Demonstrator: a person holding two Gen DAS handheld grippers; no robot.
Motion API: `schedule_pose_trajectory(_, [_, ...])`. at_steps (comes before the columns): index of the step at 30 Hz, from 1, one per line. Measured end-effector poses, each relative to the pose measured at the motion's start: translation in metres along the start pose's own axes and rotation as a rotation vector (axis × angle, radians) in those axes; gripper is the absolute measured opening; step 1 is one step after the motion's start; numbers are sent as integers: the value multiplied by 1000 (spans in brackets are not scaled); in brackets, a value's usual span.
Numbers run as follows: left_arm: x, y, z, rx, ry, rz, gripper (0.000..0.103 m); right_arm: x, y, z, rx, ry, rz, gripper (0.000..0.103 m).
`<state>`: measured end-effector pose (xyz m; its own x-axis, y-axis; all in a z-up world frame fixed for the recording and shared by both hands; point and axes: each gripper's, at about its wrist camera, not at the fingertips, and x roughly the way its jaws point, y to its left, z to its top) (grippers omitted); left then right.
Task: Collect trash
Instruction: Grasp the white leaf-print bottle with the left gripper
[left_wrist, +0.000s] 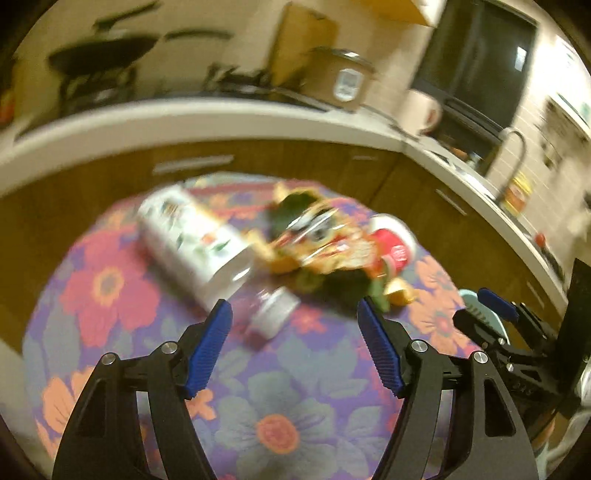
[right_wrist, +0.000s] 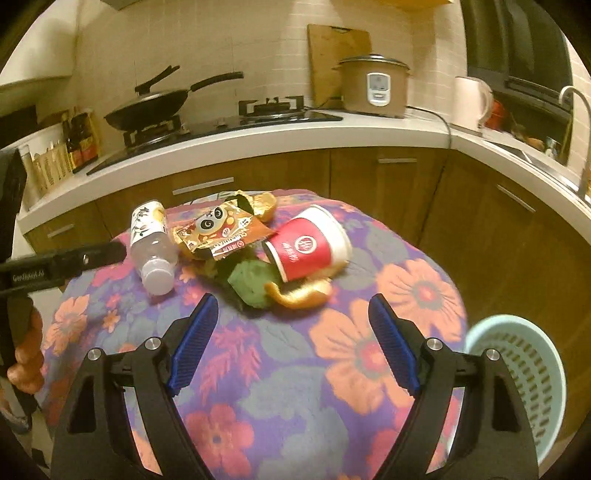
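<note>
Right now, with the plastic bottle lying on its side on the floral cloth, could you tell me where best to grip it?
Grip the plastic bottle across its clear lower body, just behind the white cap, coming from above. It lies on its side, cap toward the camera, so the round sides are exposed. The left gripper is probably nearer and stands open and empty; the snack wrapper crowds the bottle's right side.

Black hand-held gripper (right_wrist: 291, 314), ribbed blue pads (right_wrist: 194, 343)

Clear plastic bottle (right_wrist: 152, 246) lying on its side with white cap nearest, panda snack wrapper (right_wrist: 221, 232) crumpled beside it, red-and-white paper cup (right_wrist: 308, 246) tipped over, orange peel (right_wrist: 301, 293) and green scrap (right_wrist: 253, 282) touching it, pale green perforated basket (right_wrist: 517, 384) at right
</note>
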<state>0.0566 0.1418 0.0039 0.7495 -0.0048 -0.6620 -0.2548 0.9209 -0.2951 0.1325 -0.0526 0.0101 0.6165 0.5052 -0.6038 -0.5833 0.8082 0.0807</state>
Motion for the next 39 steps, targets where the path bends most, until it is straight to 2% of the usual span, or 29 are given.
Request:
schedule_pose_trajectory(6, [30,18,-8,-155,55,-5,69,26,-8,-6,39,27,11,79])
schedule_pose_trajectory(10, [47,24,-6,-260,70,12,67,25,-17,-6,75,20,43,79])
schedule_pose_trajectory(16, [63,22,-8,-318,58,56,64,24,-15,-8,62,15,61,79])
schedule_pose_trajectory(17, [62,22,-8,-326,54,54,58,24,-14,-8,59,13,63,79])
schedule_pose_trajectory(19, [57,22,-9,-319,45,35,41,23,-14,-8,57,10,69,79])
schedule_pose_trajectory(22, [45,23,-12,-286,26,55,41,22,-15,-9,65,6,77,79])
schedule_pose_trajectory(30, [7,40,-31,-207,38,52,41,22,-13,-8,55,7,83,79])
schedule_pose_trajectory(36, [-23,55,-45,-117,85,46,42,24,-10,-9,38,18,87,79])
schedule_pose_trajectory(37, [-28,57,-45,-118,74,58,43,25,-10,-9,37,22,87,79])
schedule_pose_trajectory(39, [-41,61,-42,-135,31,71,53,26,-9,-9,36,28,86,79])
